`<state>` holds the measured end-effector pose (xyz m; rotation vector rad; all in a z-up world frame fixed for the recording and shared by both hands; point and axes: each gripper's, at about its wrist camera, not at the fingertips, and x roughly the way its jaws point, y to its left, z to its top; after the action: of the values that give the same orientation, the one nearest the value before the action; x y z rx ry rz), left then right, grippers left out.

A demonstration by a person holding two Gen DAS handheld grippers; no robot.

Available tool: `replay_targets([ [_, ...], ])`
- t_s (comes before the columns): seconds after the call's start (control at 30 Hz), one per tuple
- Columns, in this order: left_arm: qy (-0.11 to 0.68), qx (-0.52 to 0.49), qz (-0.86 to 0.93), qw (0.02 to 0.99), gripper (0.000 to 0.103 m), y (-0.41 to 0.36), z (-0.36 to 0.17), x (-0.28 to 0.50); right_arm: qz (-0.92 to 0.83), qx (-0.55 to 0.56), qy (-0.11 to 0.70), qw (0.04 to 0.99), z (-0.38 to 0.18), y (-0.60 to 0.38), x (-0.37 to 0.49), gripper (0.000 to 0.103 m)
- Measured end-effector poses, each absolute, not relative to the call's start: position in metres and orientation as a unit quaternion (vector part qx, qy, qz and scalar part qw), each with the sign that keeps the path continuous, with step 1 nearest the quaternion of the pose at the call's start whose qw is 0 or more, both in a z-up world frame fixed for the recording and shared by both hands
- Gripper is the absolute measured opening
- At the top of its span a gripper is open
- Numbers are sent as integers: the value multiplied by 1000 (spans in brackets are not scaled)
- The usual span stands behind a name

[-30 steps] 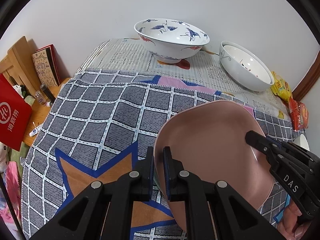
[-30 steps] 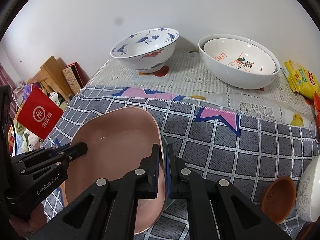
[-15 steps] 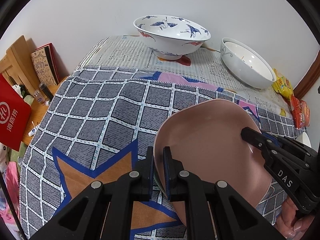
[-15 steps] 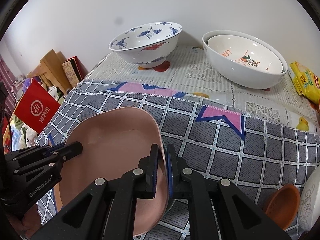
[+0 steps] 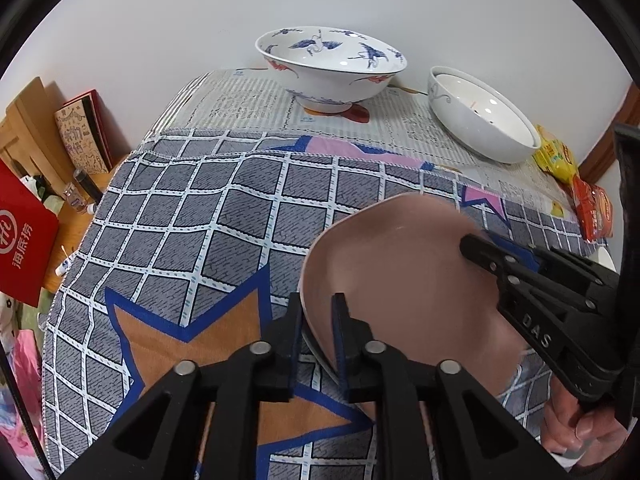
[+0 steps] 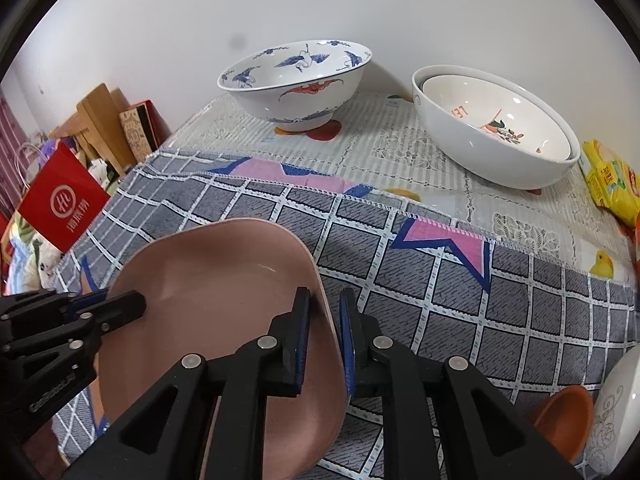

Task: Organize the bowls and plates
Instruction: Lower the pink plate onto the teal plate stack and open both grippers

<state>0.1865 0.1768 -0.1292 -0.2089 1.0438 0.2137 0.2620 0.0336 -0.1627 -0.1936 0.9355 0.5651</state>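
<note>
A pink squarish plate [image 5: 400,280] [image 6: 208,300] is held between both grippers over the grey checked cloth [image 5: 208,216]. My left gripper [image 5: 317,320] straddles its left rim with the jaws slightly apart. My right gripper [image 6: 324,320] straddles its right rim, also slightly apart. A blue-and-white crane bowl [image 5: 330,68] [image 6: 296,80] stands at the back. A white bowl stack [image 5: 480,120] [image 6: 496,128] stands to the back right.
A small brown bowl [image 6: 564,416] and a white patterned dish [image 6: 616,412] sit at the front right. Yellow and orange snack packets [image 5: 576,184] [image 6: 612,180] lie at the right edge. A red bag [image 5: 24,232] and wooden boards [image 5: 28,128] stand beside the table's left.
Both grippers' jaws have widened slightly around the plate's rims. The plate and both grippers have come lower toward the cloth, and the far bowls sit higher in view.
</note>
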Motion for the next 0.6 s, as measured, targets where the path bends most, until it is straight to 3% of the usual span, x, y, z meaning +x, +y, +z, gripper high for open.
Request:
replay_targets([
  [0.43, 476, -78, 93, 871, 23, 153, -97, 171, 254, -51, 420, 869, -124, -4, 237, 16],
  [0.6, 462, -67, 72, 882, 23, 122, -80, 167, 218, -40, 405, 887, -103, -56, 216, 22],
])
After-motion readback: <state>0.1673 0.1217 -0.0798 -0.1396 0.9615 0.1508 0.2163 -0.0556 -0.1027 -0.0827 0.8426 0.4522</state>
